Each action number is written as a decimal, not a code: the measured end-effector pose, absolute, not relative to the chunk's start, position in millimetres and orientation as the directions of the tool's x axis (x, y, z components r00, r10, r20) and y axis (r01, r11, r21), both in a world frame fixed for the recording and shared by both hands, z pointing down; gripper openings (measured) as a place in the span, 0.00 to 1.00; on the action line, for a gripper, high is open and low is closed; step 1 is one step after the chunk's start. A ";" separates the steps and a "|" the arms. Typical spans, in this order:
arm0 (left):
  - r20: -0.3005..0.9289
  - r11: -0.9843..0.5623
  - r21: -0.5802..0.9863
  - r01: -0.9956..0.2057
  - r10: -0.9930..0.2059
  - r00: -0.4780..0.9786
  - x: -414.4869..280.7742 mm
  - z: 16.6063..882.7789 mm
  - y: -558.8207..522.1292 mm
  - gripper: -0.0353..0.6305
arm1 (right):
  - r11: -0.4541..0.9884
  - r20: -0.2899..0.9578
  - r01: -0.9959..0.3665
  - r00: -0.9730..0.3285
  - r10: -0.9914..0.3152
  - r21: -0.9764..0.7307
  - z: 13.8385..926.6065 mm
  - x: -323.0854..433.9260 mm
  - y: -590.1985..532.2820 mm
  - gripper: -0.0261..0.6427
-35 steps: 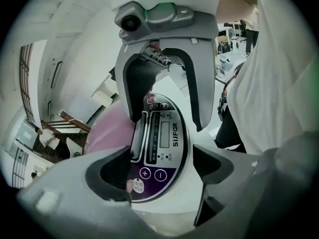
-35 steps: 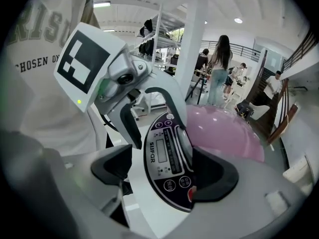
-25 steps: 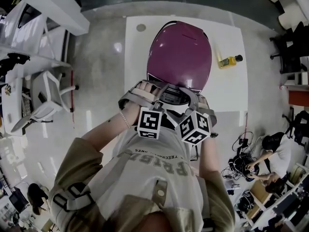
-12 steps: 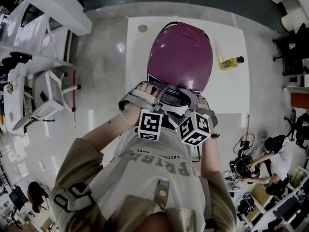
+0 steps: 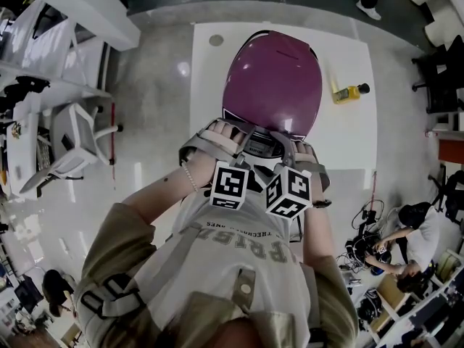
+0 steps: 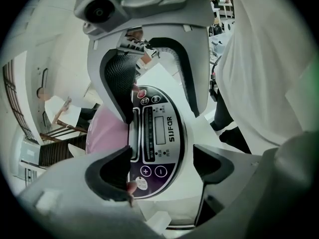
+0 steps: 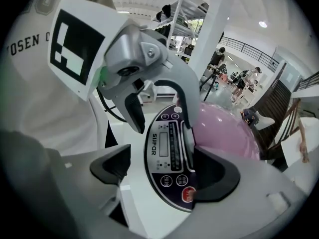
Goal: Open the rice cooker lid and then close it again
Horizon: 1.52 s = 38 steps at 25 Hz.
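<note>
From where I stand, the left gripper and right gripper meet at the cooker's front. Each has its fingers spread wide, gripping nothing, with the control panel framed between them. The rice cooker sits mid-tabletop. Its purple lid is shut and rises away at twelve o'clock, and neither hand looks nearer.

Glossy pale floor with light glare — white bench at centre, white chair left, cables tangled on floor lower right.
</note>
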<state>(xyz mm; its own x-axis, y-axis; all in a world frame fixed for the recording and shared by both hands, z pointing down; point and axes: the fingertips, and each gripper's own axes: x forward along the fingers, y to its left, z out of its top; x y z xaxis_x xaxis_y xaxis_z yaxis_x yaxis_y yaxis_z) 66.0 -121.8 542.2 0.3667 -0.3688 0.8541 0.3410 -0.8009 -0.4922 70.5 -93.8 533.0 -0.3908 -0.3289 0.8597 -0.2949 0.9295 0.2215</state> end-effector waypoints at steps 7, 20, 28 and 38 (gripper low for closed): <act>0.864 -0.789 -0.486 0.377 -0.368 0.343 64.9 543.8 -120.4 0.66 | 0.935 0.890 -0.242 -0.316 -0.330 0.260 538.3 73.3 -92.4 0.60; 0.864 -0.805 -0.474 0.358 -0.345 0.367 60.4 544.0 -120.4 0.66 | 0.922 0.875 -0.300 -0.342 -0.344 0.245 537.5 66.4 -95.5 0.60; 0.864 -0.808 -0.468 0.359 -0.332 0.379 66.2 542.1 -121.7 0.66 | 0.919 0.869 -0.345 -0.377 -0.321 0.191 532.8 70.5 -98.1 0.60; 0.858 -0.815 -0.466 0.344 -0.320 0.402 66.1 540.9 -123.0 0.66 | 0.910 0.854 -0.369 -0.396 -0.337 0.188 530.6 69.2 -100.9 0.60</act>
